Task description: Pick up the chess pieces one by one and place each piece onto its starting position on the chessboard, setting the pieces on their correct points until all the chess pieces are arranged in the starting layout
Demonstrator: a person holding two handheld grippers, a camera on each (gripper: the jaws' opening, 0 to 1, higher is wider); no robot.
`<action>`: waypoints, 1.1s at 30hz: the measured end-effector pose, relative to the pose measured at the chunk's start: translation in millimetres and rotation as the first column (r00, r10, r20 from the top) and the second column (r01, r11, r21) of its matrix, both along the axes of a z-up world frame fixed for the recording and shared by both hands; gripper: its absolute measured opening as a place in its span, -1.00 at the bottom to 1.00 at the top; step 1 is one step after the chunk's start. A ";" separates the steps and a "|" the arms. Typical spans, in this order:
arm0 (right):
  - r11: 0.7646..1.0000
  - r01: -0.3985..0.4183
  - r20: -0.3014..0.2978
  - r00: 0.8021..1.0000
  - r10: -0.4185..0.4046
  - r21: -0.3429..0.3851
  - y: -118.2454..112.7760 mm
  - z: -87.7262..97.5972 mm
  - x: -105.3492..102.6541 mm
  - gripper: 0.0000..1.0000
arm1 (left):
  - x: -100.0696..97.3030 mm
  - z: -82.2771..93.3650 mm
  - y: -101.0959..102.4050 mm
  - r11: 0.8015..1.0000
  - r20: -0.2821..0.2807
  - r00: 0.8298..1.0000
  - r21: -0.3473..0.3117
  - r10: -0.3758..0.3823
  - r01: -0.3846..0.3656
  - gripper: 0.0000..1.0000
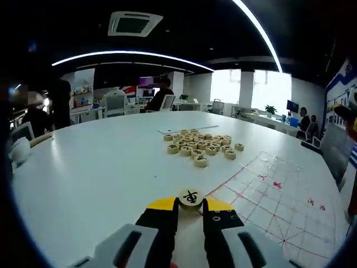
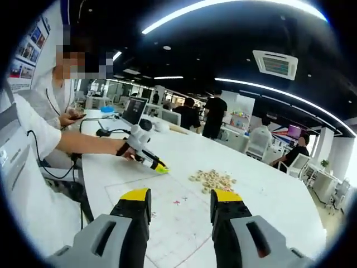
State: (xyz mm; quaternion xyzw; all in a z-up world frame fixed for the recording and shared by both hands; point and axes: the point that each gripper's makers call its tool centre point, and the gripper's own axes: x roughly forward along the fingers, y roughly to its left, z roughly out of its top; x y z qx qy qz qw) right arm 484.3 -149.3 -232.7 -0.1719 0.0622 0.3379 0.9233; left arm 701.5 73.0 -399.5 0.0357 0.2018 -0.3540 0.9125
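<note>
One round chess piece (image 1: 191, 196) sat clamped between the yellow tips of the left gripper (image 1: 191, 205), its black character face up, right at the near corner of the chessboard (image 1: 268, 195), which stretched off to that gripper's right. Being a flat disc, it had no long axis to align. Most pieces lay in a loose pile (image 1: 202, 144) further along the bench (image 1: 95, 167), well apart. Jaws of the right gripper (image 2: 175, 202) stood wide and empty above the board.

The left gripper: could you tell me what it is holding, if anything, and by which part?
The left gripper holds one round chess piece by its opposite edges, marked face up, at the board's edge. The right gripper holds nothing.
</note>
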 end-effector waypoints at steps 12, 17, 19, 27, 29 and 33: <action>1.000 0.011 0.007 1.000 -0.011 0.010 -4.7 1.8 0.7 -0.14 | -0.4 -7.9 -3.8 1.000 -0.029 1.000 0.027 0.003 -0.002 -0.60; 1.000 0.008 0.005 1.000 -0.008 0.009 -4.0 1.5 0.5 -0.14 | -3.1 -4.8 -6.4 1.000 -0.031 0.999 0.014 -0.012 0.013 -0.26; 1.000 0.011 0.006 1.000 -0.011 0.011 -4.9 2.0 1.0 -0.14 | -3.4 -3.4 -7.9 1.000 -0.029 0.999 0.015 -0.015 0.015 -0.25; 1.000 0.012 0.004 1.000 -0.012 0.012 -4.4 1.6 2.2 -0.14 | 2.1 13.4 -22.9 1.000 0.010 1.000 0.018 -0.022 0.022 -0.17; 1.000 0.011 0.003 1.000 -0.011 0.011 -3.9 1.2 2.4 -0.14 | 6.9 16.8 -28.9 0.999 0.014 1.000 0.020 -0.026 0.026 -0.17; 1.000 0.010 0.001 1.000 -0.010 0.009 -3.5 0.4 2.4 -0.14 | 18.4 18.1 -50.5 0.999 0.006 0.999 0.037 -0.040 0.040 -0.13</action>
